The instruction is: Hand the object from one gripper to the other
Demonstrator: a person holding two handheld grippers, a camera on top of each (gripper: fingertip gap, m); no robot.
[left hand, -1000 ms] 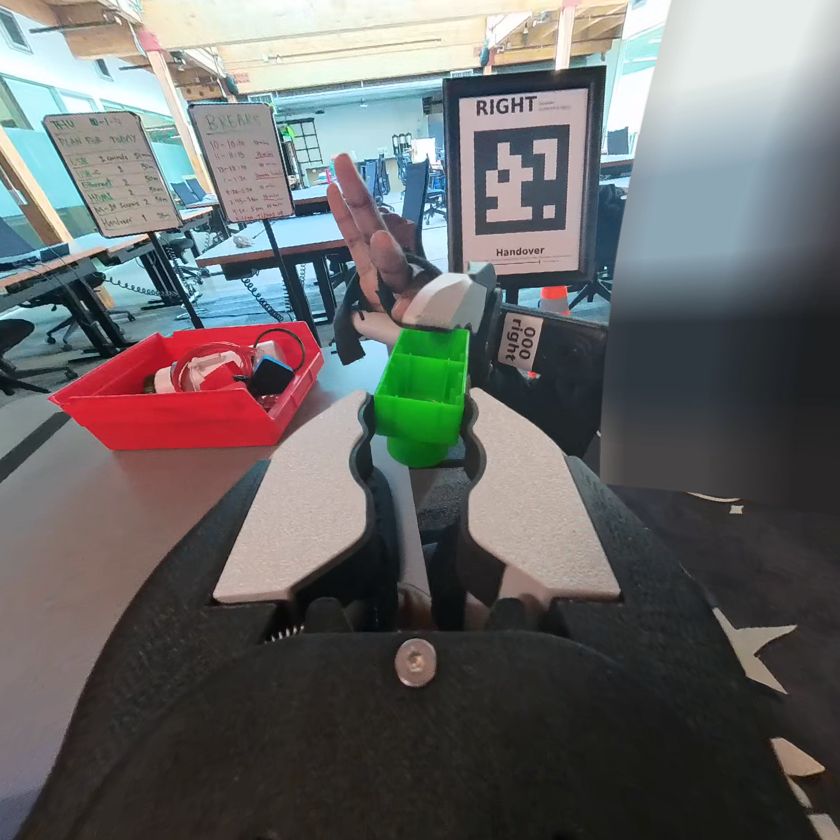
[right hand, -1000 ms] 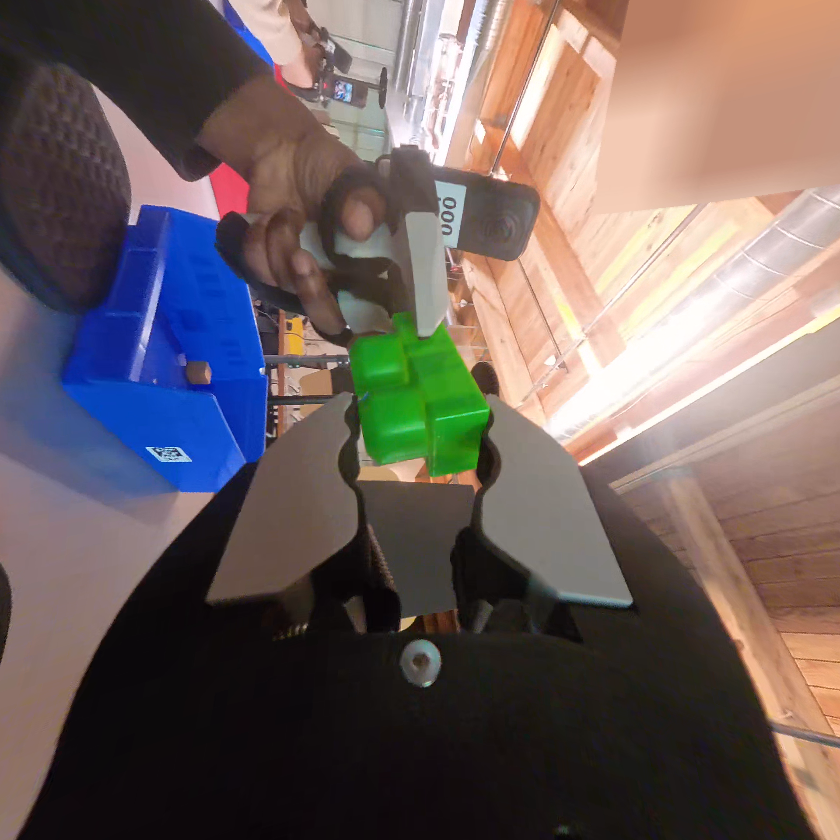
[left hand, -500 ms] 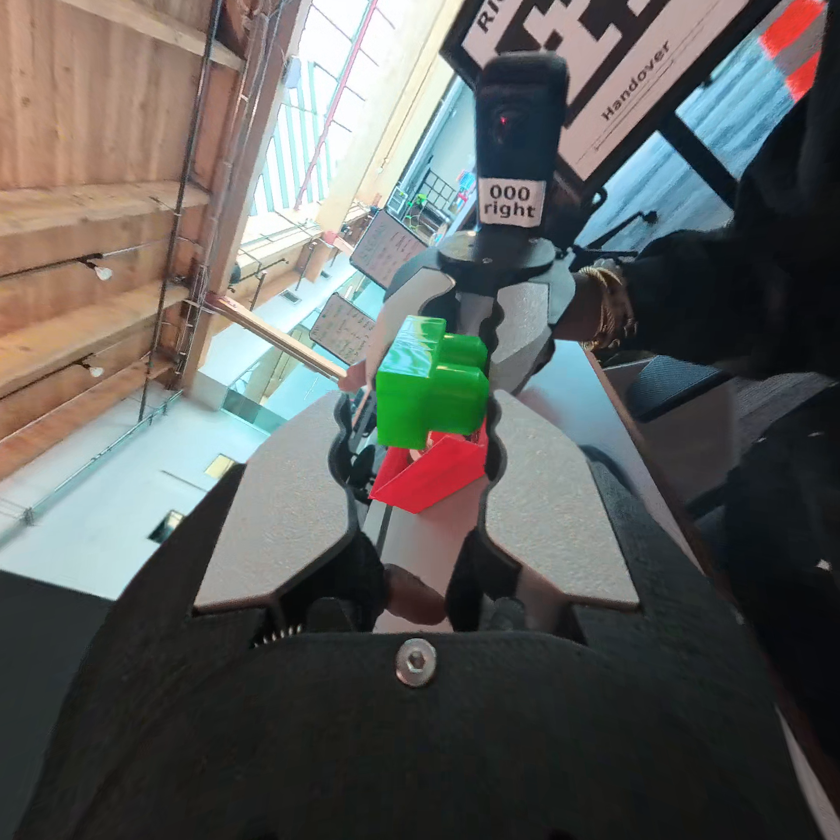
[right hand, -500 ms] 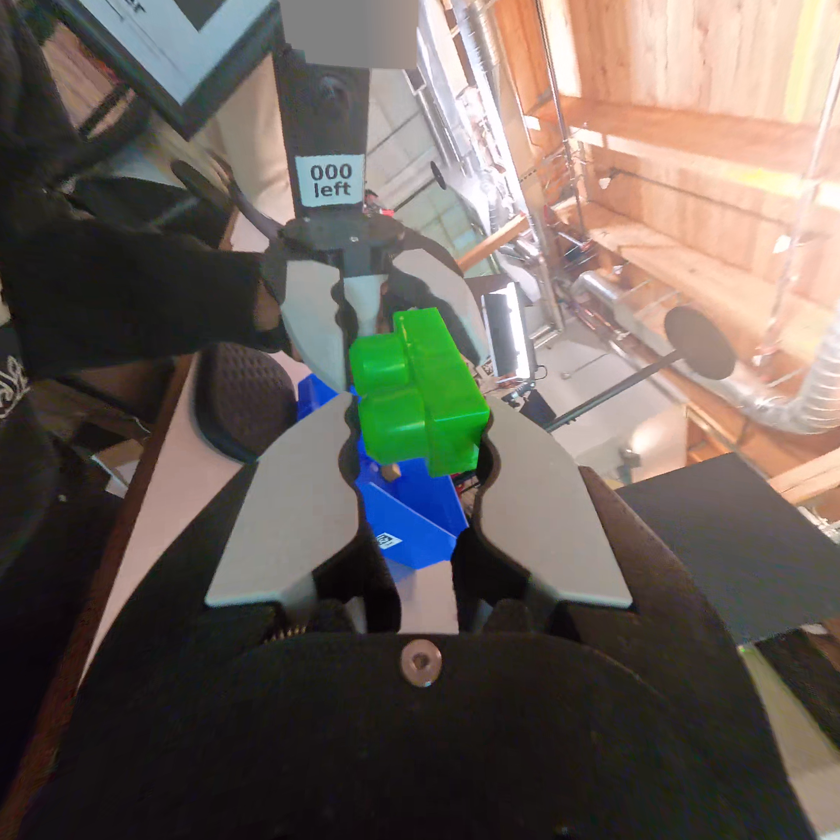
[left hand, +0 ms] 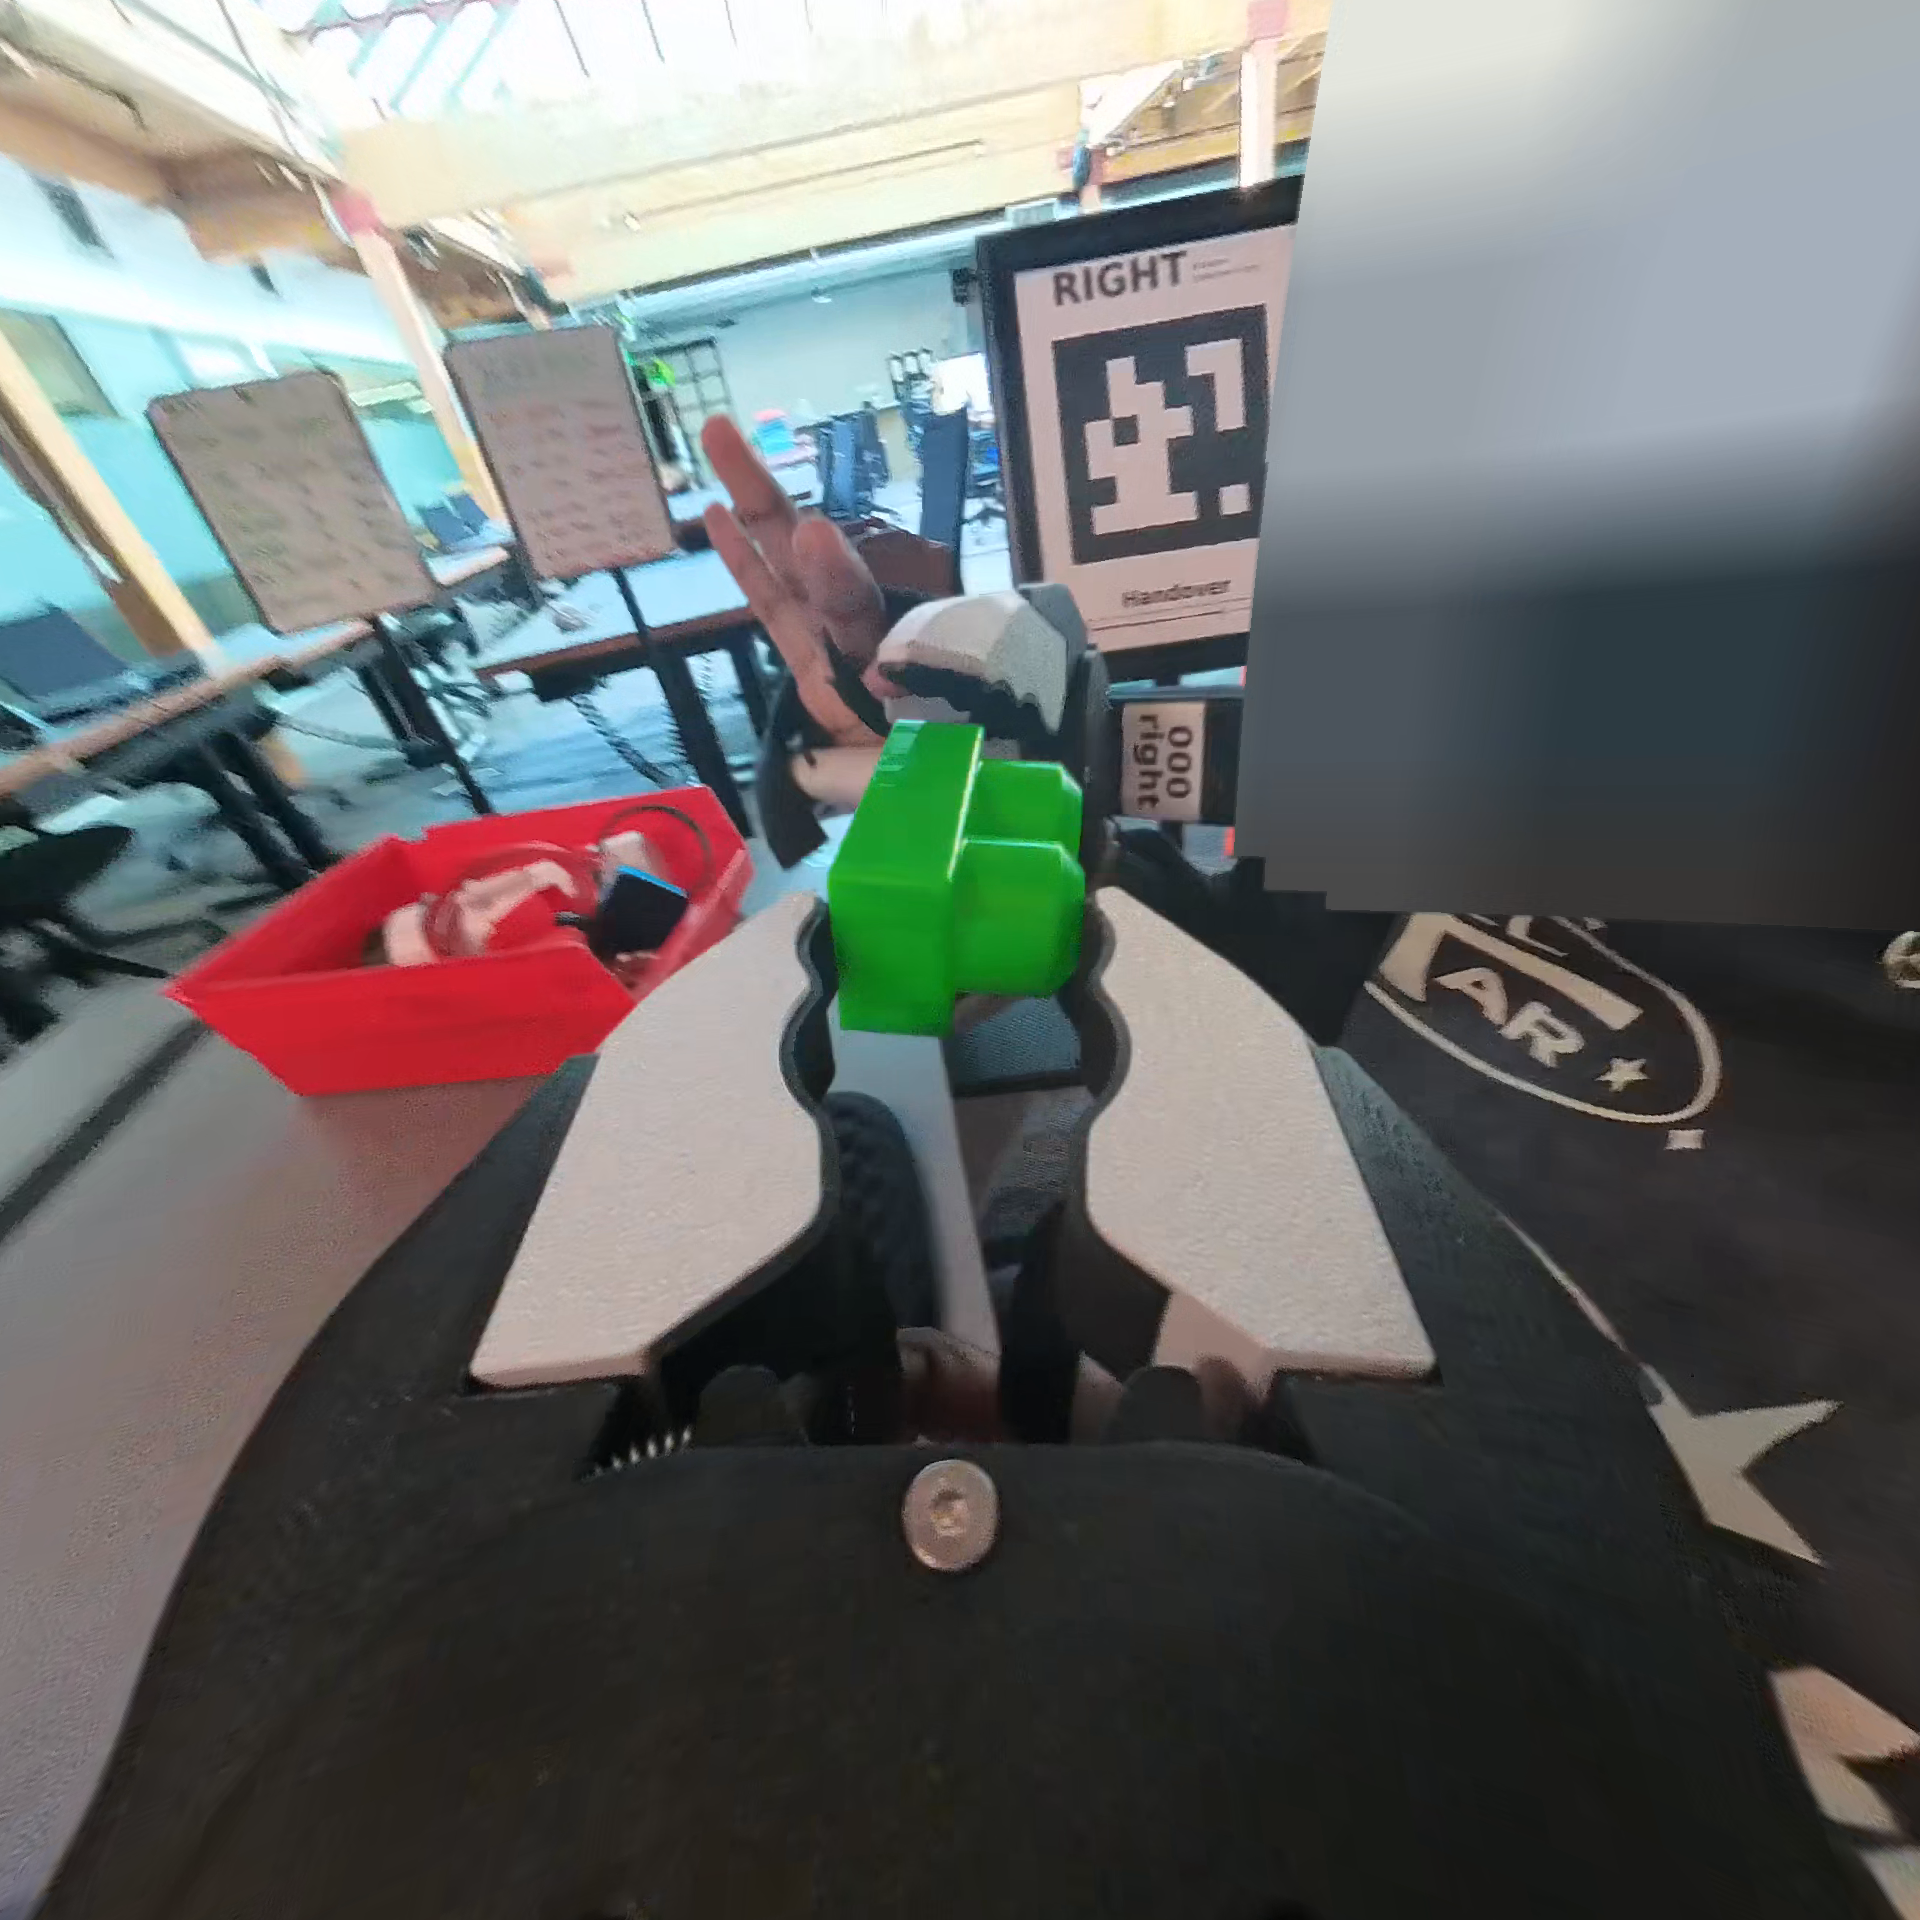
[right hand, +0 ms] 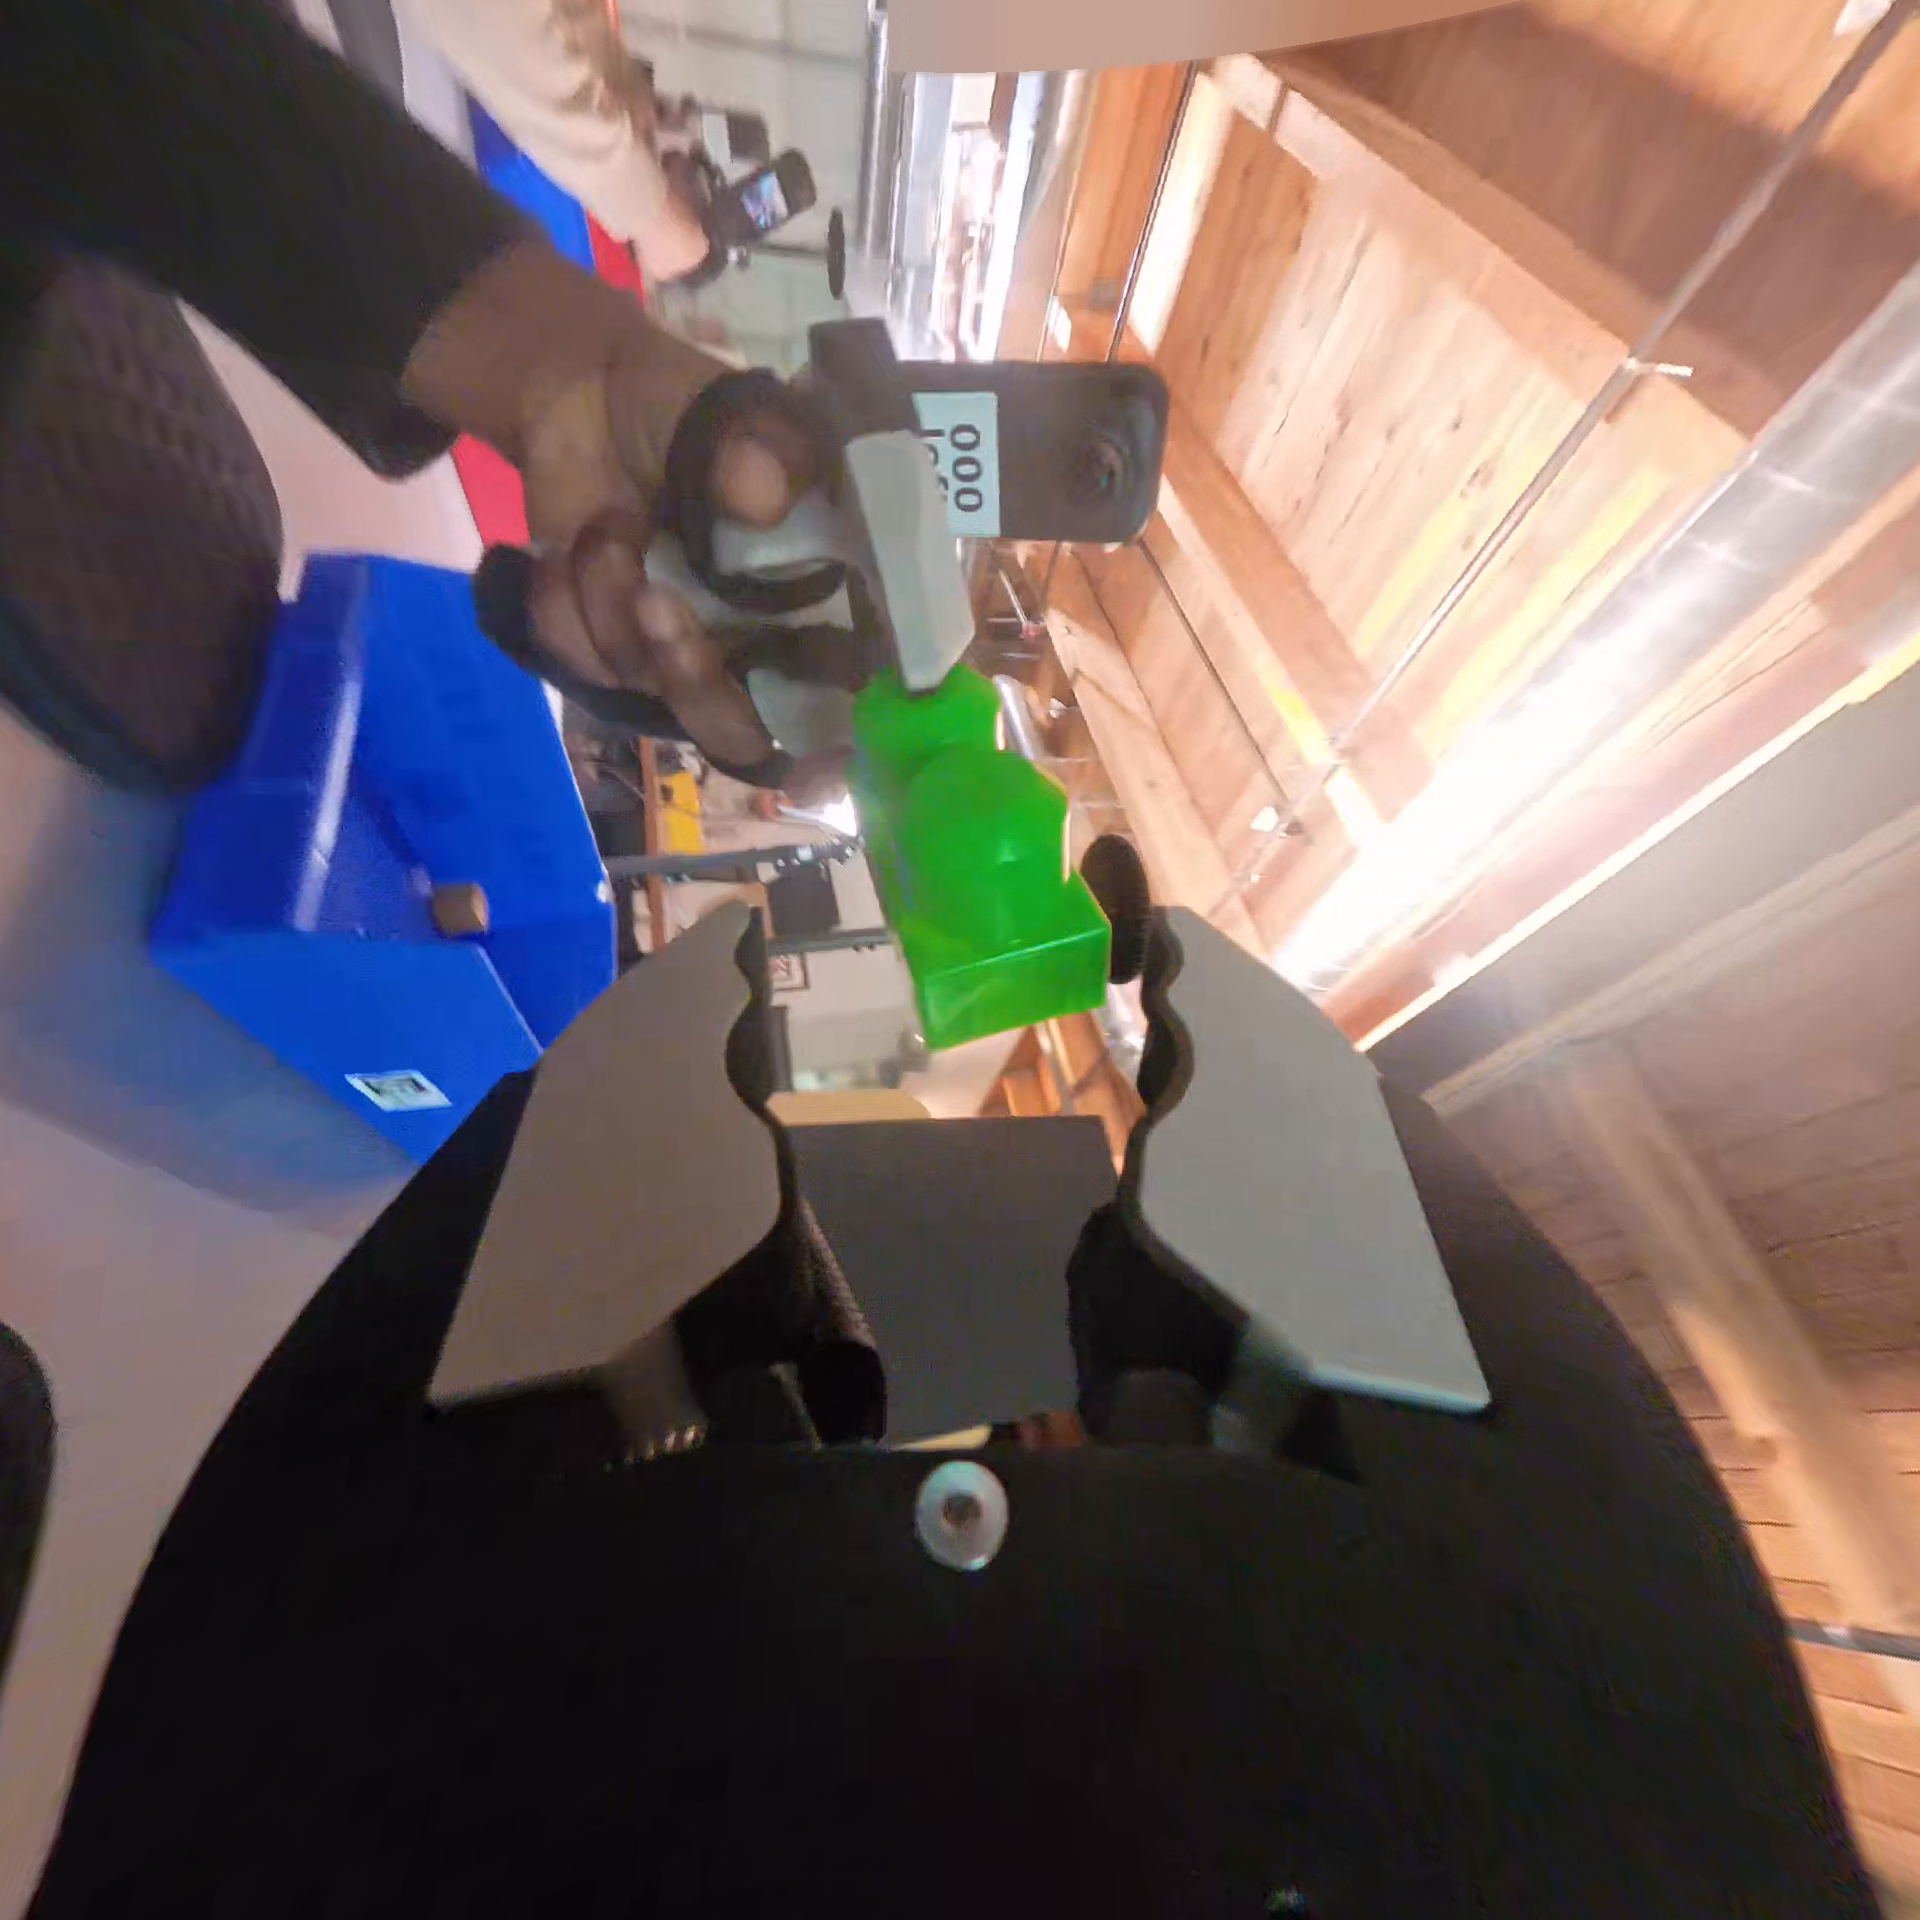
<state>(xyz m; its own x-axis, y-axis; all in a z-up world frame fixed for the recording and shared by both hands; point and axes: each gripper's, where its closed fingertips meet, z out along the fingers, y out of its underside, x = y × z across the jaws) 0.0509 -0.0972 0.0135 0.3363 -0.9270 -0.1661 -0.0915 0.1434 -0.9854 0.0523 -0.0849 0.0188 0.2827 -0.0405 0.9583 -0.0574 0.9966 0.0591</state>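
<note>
Two grippers were in play and one green block (left hand: pixel 956 894) between them. In the left wrist view the left gripper (left hand: pixel 956 925) pinched that block at its fingertips — one grey finger against each side, the block held above the grey table (left hand: pixel 156 1226). In the right wrist view the right gripper (right hand: pixel 940 956) stood spread, its fingers (right hand: pixel 634 1132) wide of the block (right hand: pixel 977 883), whose near end sat just past the tips, close to the right-hand one; whether it touched that tip could not be told.

The block was a single piece of bright, glossy green plastic: a flat rectangular slab on one side with rounded studs bulging from the other.

Beyond it, the left view showed one red bin (left hand: pixel 436 966) on the table, holding a small tangle of white, red and black items too blurred to count. Just behind the block hung the right gripper, with one hand (left hand: pixel 800 592) open above it, fingers stretched upward. Farther back stood two whiteboards (left hand: pixel 291 499) on stands and one framed marker sign (left hand: pixel 1132 436).

The right view showed one blue bin (right hand: pixel 364 821) on the table — and a hand (right hand: pixel 613 499) wrapped round the left gripper's handle.
</note>
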